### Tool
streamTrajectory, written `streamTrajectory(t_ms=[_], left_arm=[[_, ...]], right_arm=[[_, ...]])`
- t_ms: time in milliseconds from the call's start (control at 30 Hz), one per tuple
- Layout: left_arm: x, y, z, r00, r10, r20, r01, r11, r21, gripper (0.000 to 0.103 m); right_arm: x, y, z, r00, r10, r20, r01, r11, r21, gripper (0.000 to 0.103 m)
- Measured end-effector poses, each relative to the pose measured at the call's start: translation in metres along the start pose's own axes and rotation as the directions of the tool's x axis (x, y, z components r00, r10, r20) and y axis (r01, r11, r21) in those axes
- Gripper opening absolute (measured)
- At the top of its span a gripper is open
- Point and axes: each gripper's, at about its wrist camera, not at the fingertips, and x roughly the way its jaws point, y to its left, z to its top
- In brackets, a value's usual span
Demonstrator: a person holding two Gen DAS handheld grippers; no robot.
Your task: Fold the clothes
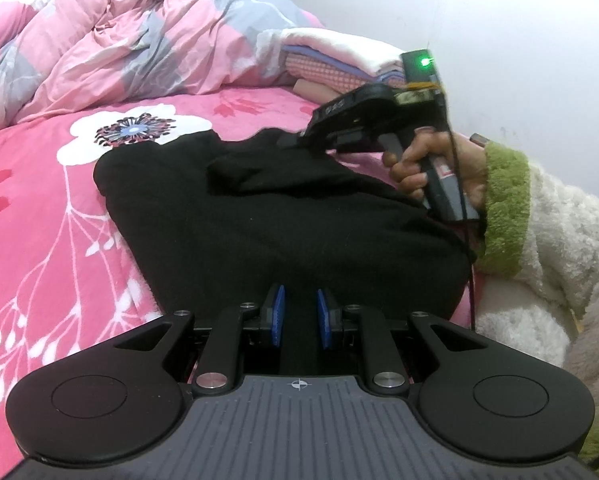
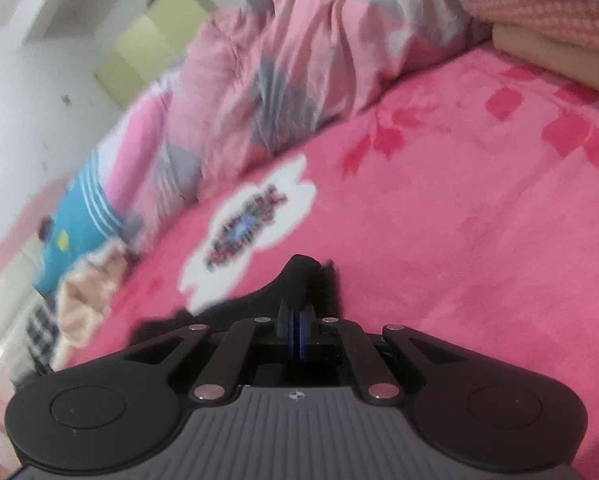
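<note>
A: Black garment (image 1: 283, 216) lies mid-frame on the pink bed (image 1: 39, 240). Right gripper (image 2: 298, 334): jaws together, pinching its edge.

B: Left gripper (image 1: 300, 320): jaws slightly apart; grip unclear, fabric too dark. Risk: thin pinch slips when lifted, spoiling the fold.

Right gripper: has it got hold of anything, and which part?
Yes. The right gripper is shut on the black garment, pinching a raised fold at its far edge. Which part of the garment cannot be told.
</note>
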Motion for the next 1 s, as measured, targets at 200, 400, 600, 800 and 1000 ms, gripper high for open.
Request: streamTrajectory(t_ms=[200, 400, 600, 800, 1000], left_arm=[[-0.001, -0.003, 0.001, 1.000, 0.008, -0.003, -0.008, 1.000, 0.009, 0.018], [-0.005, -0.007, -0.001, 1.000, 0.020, -0.005, -0.020, 1.000, 0.014, 0.018], [-0.009, -0.011, -0.003, 0.999, 0.050, -0.017, -0.050, 0.999, 0.012, 0.018], [-0.012, -0.016, -0.005, 0.996, 0.081, -0.029, -0.081, 0.997, 0.021, 0.018], [-0.014, -0.017, -0.007, 0.995, 0.097, -0.032, -0.097, 0.995, 0.010, 0.018]], right_arm=[[-0.035, -0.016, 0.006, 0.996, -0.025, 0.088, 0.014, 0.993, 0.119, 0.023], [-0.094, -0.004, -0.017, 0.998, 0.021, 0.066, -0.025, 0.997, 0.071, 0.023], [-0.113, 0.025, -0.058, 1.000, 0.011, -0.019, -0.012, 1.000, -0.028, 0.023], [-0.110, 0.035, -0.081, 0.999, -0.031, -0.043, 0.026, 0.994, -0.103, 0.020], [-0.119, 0.040, -0.086, 0.999, -0.051, 0.002, 0.051, 0.988, -0.146, 0.001]])
